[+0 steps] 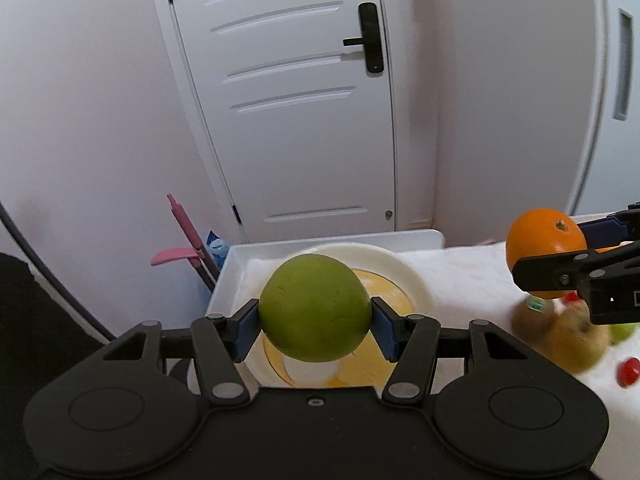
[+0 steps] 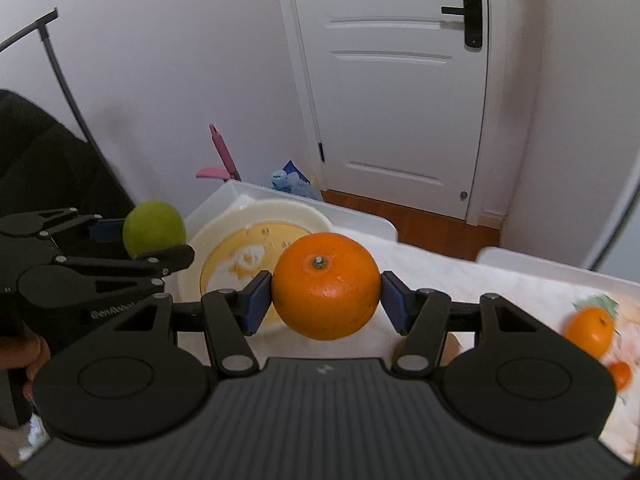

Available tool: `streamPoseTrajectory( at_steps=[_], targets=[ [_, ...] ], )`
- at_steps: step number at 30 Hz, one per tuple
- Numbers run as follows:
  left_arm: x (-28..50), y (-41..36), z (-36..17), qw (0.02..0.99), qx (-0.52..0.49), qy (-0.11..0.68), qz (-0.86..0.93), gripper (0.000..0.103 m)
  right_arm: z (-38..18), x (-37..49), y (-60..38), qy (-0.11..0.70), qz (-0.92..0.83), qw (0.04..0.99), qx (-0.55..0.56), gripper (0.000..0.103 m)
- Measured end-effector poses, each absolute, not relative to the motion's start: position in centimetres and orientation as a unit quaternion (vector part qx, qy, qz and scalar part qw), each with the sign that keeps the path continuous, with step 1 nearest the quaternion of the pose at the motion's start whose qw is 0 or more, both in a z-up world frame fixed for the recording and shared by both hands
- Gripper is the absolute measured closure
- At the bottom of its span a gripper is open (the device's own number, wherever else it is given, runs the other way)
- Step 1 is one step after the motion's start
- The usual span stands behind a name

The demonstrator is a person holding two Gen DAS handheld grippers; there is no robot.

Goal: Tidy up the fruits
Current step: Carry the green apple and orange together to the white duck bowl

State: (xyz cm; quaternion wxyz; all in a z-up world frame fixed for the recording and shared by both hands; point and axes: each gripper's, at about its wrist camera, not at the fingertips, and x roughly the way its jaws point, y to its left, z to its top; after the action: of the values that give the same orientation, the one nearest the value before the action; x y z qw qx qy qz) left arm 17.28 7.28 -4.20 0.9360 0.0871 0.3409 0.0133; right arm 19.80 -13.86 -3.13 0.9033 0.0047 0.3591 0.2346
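While both fruits are held clear of the table, a green apple [image 1: 315,309] is clamped between the blue pads [image 1: 245,330] of the left gripper [image 1: 315,326], the jaws being spread only as wide as the fruit. It is held above a round cream plate [image 1: 412,276] with a yellow centre, which lies in a white tray [image 1: 236,268] at the left end of the table [image 1: 460,276]. An orange [image 2: 326,286], stem end turned towards the camera, is gripped in the same way by the right gripper [image 2: 326,300], its pads pressed against both sides. In the right wrist view the orange is seen just right of the plate, and the apple is seen above the plate's left rim. Two brown kiwis [image 1: 560,324], blurred, are seen on the table below the right gripper, and a small red fruit [image 1: 627,371] beside them. A second orange [image 2: 590,330] lies on a patterned plate [image 2: 624,320] at the far right. A white door [image 1: 288,92] stands behind.
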Motion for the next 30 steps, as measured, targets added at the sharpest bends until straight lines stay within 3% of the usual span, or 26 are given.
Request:
streamPoseTrajectory(
  at_steps=[14,27,29,30],
  targets=[
    [26.6,10.1,-10.3,0.918,0.103,0.384,-0.018,0.041,-6.8,29.1,-8.0,0.387,0.204,0.899,0.019,0.03],
    [30.0,9.5,-13.8,0.907,0.124,0.4,-0.043,0.04,-9.4,30.7,-7.6,0.412,0.184,0.892,0.006,0.03],
    [29.7,9.5,-13.6,0.91,0.127,0.392,-0.047,0.031,-9.3,30.8,-7.6,0.412,0.184,0.892,0.005,0.029],
    [29.5,9.4,-13.3,0.912,0.131,0.386,-0.05,0.015,-9.3,30.9,-7.6,0.412,0.184,0.892,0.005,0.029]
  ],
)
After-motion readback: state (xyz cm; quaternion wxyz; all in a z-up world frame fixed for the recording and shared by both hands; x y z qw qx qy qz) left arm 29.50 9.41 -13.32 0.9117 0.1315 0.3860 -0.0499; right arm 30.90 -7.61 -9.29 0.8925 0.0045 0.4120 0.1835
